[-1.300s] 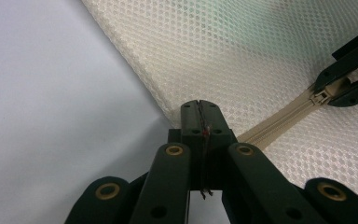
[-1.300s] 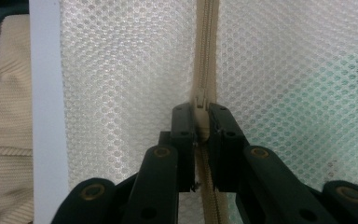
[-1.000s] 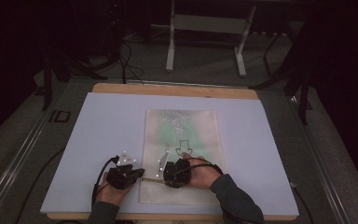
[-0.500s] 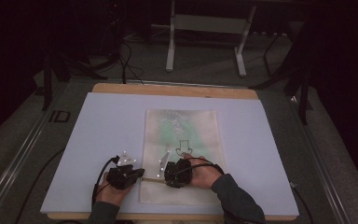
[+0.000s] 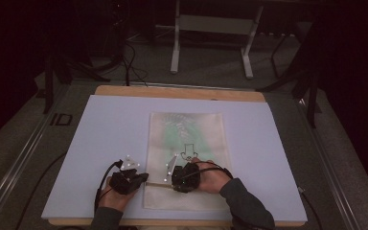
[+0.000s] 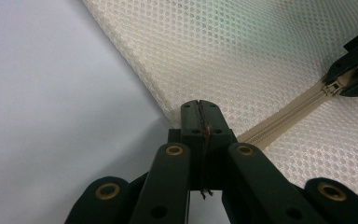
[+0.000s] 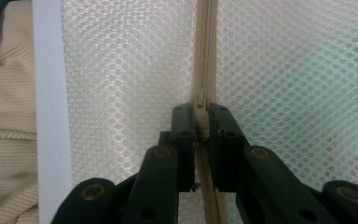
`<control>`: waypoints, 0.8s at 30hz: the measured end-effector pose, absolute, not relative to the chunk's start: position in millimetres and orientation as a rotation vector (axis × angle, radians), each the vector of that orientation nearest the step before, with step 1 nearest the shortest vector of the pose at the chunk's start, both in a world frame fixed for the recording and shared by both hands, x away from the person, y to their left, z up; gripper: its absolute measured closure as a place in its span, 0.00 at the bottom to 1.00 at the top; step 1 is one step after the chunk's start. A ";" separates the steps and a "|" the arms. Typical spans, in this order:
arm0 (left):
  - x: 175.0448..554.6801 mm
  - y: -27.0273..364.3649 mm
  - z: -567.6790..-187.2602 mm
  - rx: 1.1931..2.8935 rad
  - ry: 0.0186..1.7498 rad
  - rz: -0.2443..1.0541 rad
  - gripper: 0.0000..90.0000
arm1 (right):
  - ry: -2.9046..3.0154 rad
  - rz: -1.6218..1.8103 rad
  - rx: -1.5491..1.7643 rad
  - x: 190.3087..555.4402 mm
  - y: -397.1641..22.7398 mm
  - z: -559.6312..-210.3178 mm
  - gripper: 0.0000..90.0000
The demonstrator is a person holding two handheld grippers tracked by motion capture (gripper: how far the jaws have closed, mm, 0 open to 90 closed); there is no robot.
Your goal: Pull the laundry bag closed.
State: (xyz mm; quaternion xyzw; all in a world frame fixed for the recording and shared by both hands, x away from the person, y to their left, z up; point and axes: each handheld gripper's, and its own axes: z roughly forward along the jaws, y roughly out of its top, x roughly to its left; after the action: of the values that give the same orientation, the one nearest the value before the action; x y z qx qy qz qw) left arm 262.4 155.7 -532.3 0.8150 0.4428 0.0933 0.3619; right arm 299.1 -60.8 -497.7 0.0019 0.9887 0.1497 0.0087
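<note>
On the near half of the white board [image 5: 100,124] I see a cream mesh bag [image 5: 196,134] lying flat, long side running near to far, with something green showing through the mesh at its far part. A tan zipper [image 6: 279,119] crosses the bag near its near end, running left to right.

My left gripper [image 5: 143,178] sits at the bag's left edge. Its jaws are clenched tight on the bag's corner where the zipper tape ends; in the left gripper view I see the two pads pressed together with the mesh edge pinched between them.

My right gripper [image 5: 172,179] rests on the bag just right of the left one, the two near each other along the zipper line. Its jaws are closed on the zipper slider [image 7: 200,100], whose cream tab stands between the pad tips in the right gripper view.

Both hands lie low on the board, forearms entering from the near edge. A wooden table edge [image 5: 182,92] shows beyond the board's far side.
</note>
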 end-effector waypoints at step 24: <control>262.6 156.3 -532.4 2.095 1.143 0.234 0.99 | 3.095 0.462 0.009 299.7 -67.0 -496.3 0.91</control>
State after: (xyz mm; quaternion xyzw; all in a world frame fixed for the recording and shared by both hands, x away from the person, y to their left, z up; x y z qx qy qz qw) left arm 262.6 156.3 -532.4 0.8140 0.4440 0.0910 0.3632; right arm 299.7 -67.0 -496.3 0.0028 0.9890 0.1477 0.0059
